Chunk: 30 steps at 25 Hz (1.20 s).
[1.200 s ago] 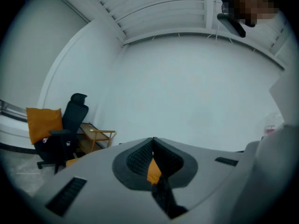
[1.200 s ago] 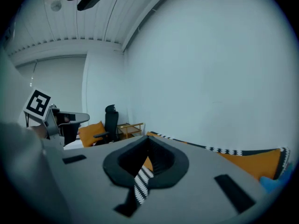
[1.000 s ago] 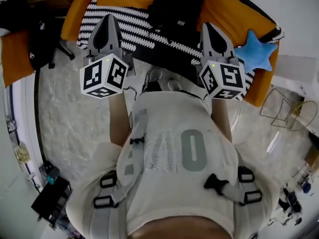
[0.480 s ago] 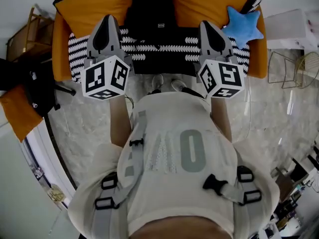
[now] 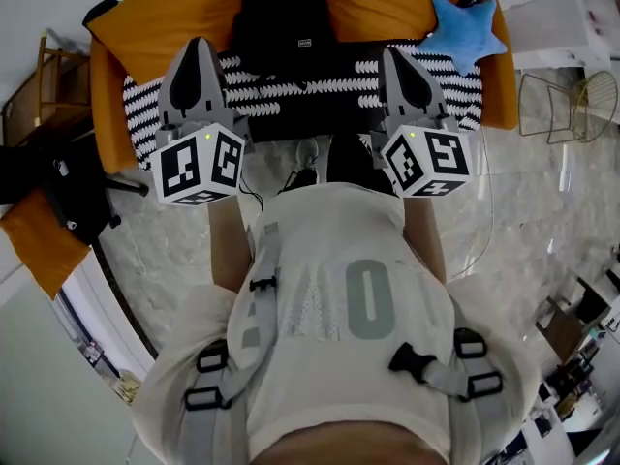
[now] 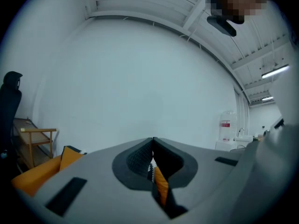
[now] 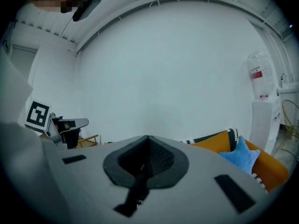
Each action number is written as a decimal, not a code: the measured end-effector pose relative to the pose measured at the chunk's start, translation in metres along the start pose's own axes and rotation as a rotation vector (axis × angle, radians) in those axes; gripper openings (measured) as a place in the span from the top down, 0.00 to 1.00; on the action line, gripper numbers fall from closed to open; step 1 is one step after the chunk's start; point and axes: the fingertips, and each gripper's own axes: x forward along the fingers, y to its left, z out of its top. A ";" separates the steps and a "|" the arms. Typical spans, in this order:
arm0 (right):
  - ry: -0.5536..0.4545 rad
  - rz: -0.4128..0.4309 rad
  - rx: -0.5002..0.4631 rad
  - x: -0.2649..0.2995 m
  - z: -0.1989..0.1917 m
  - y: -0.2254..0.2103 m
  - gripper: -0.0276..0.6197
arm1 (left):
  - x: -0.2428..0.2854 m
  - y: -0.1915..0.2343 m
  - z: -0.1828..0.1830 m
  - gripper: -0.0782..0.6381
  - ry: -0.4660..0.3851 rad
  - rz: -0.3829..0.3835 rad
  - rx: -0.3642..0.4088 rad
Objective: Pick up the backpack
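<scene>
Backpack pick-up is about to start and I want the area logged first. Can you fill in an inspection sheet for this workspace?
Surface: orange sofa with a black-and-white zigzag throw over its seat.
Job's things: black fabric backpack lies mid-sofa, not gripped.
Clutter: blue star-shaped cushion at the sofa's right end.
Grippers: left gripper and right gripper are both shut with nothing between the jaws, and flank the backpack in the head view.
Cables: thin black cable on the floor below the left gripper.
Surroundings: pale marble-look floor; black office chair at left.
</scene>
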 end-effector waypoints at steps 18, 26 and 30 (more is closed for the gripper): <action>-0.059 0.160 0.009 0.036 0.033 0.006 0.95 | 0.003 0.004 0.029 0.86 -0.133 0.018 -0.044; -0.036 0.214 0.041 0.042 0.026 0.007 0.83 | 0.012 0.011 0.013 0.86 -0.088 0.009 -0.096; -0.028 0.229 0.110 0.044 0.025 0.000 0.72 | 0.013 0.011 0.012 0.82 -0.107 0.012 -0.149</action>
